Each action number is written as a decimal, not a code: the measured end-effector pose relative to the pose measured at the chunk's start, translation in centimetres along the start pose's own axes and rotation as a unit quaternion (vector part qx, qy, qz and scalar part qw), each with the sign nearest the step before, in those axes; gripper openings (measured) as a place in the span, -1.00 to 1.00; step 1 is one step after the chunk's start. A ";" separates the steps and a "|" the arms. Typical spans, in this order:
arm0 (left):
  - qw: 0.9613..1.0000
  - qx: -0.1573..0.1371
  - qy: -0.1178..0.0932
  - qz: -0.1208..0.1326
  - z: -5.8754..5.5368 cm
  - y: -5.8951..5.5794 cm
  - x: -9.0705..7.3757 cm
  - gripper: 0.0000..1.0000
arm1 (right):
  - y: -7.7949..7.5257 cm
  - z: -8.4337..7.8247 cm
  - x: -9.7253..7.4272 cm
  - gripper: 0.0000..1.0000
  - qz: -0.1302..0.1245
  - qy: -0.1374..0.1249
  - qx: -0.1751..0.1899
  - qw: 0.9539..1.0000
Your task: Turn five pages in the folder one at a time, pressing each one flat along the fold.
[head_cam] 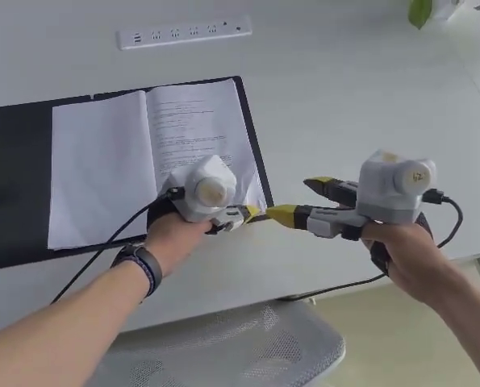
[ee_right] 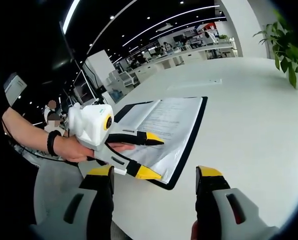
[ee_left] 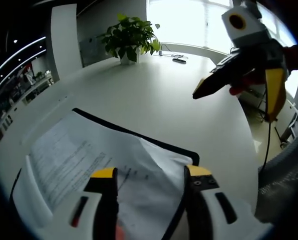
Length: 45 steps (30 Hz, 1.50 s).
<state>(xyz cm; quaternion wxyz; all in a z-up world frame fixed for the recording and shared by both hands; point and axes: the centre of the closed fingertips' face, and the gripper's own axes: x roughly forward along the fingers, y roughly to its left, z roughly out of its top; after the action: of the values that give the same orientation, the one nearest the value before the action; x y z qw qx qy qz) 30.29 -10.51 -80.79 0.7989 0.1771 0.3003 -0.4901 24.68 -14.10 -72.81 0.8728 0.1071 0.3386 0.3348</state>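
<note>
Folder (head_cam: 18, 161) open; head view: power strip (head_cam: 183, 32); left gripper view: plant (ee_left: 131, 37).

Black folder (head_cam: 14, 161), white pages (head_cam: 102, 173) — fine grey print, white table (head_cam: 344, 105), yellow-tipped jaws, green plant (ee_left: 131, 37)

Your left gripper (head_cam: 244, 215) and right gripper (head_cam: 300, 199) point toward each other, tips near, both with jaws spread apart.

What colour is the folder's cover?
The folder cover is black; the head view shows it best.
</note>
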 end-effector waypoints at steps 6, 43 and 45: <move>1.000 -0.009 -0.003 -0.005 0.0 -0.1 0.0 0.01 | -0.1 0.5 1.2 0.28 0.011 0.004 -0.003 1.000; 1.000 -0.016 -0.011 -0.004 -0.1 0.3 -0.1 -0.09 | -0.7 0.9 8.4 0.16 0.070 0.032 0.039 0.996; 1.000 -0.016 -0.011 -0.005 -0.1 0.3 -0.1 -0.09 | -0.6 0.8 8.5 0.15 0.072 0.034 0.041 0.996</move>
<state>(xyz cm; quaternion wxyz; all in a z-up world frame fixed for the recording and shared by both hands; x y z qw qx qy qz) 30.48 -10.19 -80.80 0.8026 0.1574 0.3004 -0.4908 30.16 -8.95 -76.85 0.8290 0.1557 0.3731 0.3863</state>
